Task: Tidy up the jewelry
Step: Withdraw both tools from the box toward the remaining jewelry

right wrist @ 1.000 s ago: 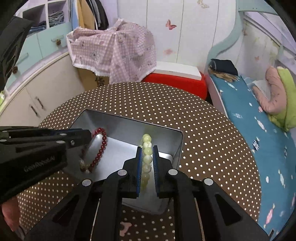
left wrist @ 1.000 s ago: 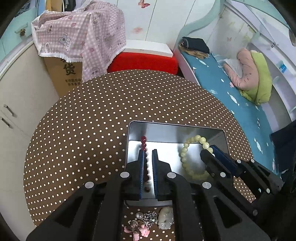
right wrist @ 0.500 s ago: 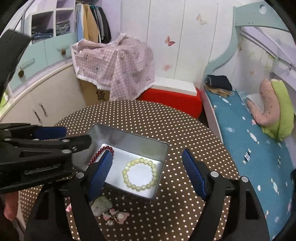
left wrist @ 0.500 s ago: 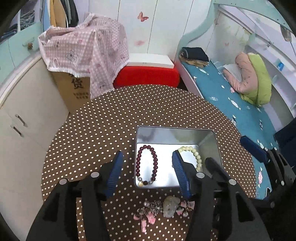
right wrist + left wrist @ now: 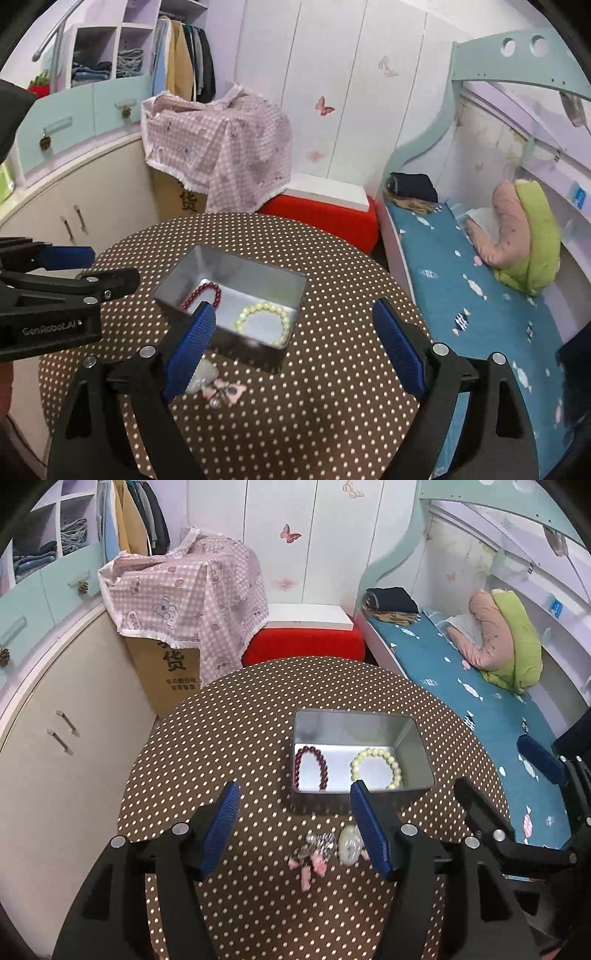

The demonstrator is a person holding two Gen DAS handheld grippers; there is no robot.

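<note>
Both tools lifted, jaws just opened; bracelets (image 5: 376, 768) in tin (image 5: 417, 746) beyond.

You have a brown table (image 5: 229, 738) cloth with white dots. On it, a silver tin (image 5: 421, 753): dark red bracelet (image 5: 311, 762) left, pale yellow bracelet (image 5: 376, 766) right. Near the tin, pink and white trinkets (image 5: 317, 853). Your pads (image 5: 221, 827) are blue on black. Far left, pink checked cloth (image 5: 192, 602); right, teal bedding (image 5: 480, 701).
</note>
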